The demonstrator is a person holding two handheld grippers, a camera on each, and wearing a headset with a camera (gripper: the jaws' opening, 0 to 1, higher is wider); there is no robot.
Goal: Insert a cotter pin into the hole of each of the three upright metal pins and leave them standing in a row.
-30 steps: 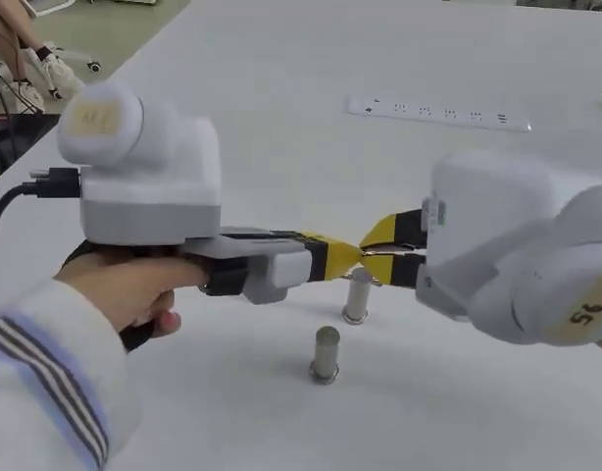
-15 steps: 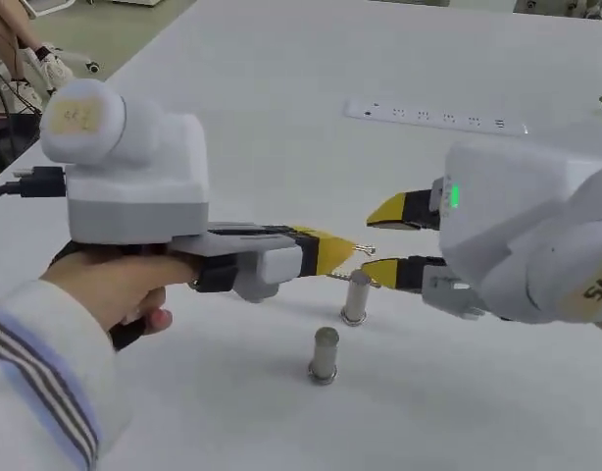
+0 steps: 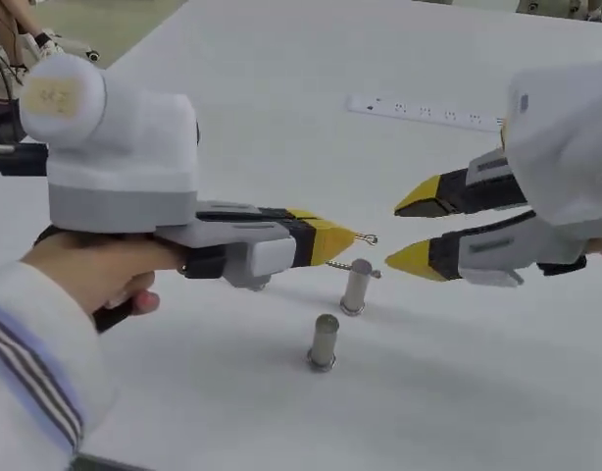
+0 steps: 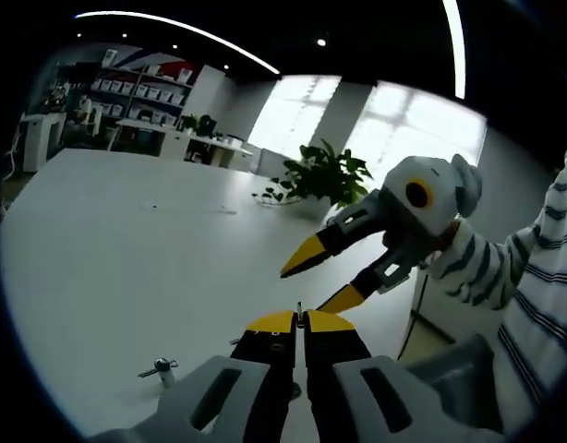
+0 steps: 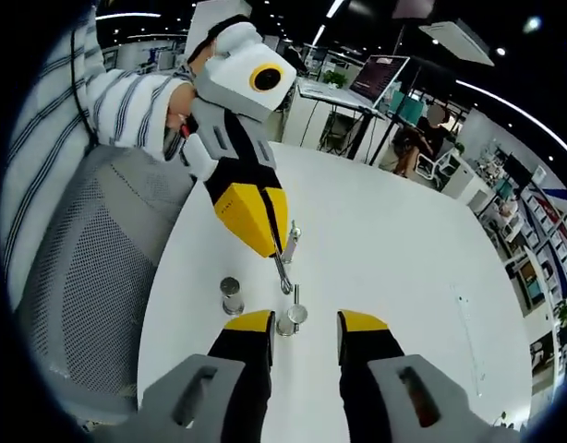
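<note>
My left gripper [image 3: 348,239] is shut on a cotter pin [image 3: 367,238] that pokes out past its yellow tips. Just below it stands a metal pin [image 3: 355,288] with a cotter pin through its top. A second, bare metal pin [image 3: 324,342] stands nearer me. My right gripper [image 3: 392,235] is open, its jaws facing the left gripper's tip from the right with nothing between them. In the right gripper view the held cotter pin [image 5: 282,274] hangs over two metal pins [image 5: 231,295] [image 5: 292,316]; a third metal pin [image 5: 290,240] stands behind it. My left gripper [image 4: 299,318] shows shut in its own view.
A white power strip [image 3: 424,111] lies far back on the white table [image 3: 183,392]. A grey mesh chair [image 5: 90,277] stands off the table's edge in the right gripper view. A potted plant [image 4: 322,177] stands beyond the far side.
My right gripper has opened, let go of the cotter pin and pulled back to the right. The left gripper keeps hold of the pin and has barely moved.
</note>
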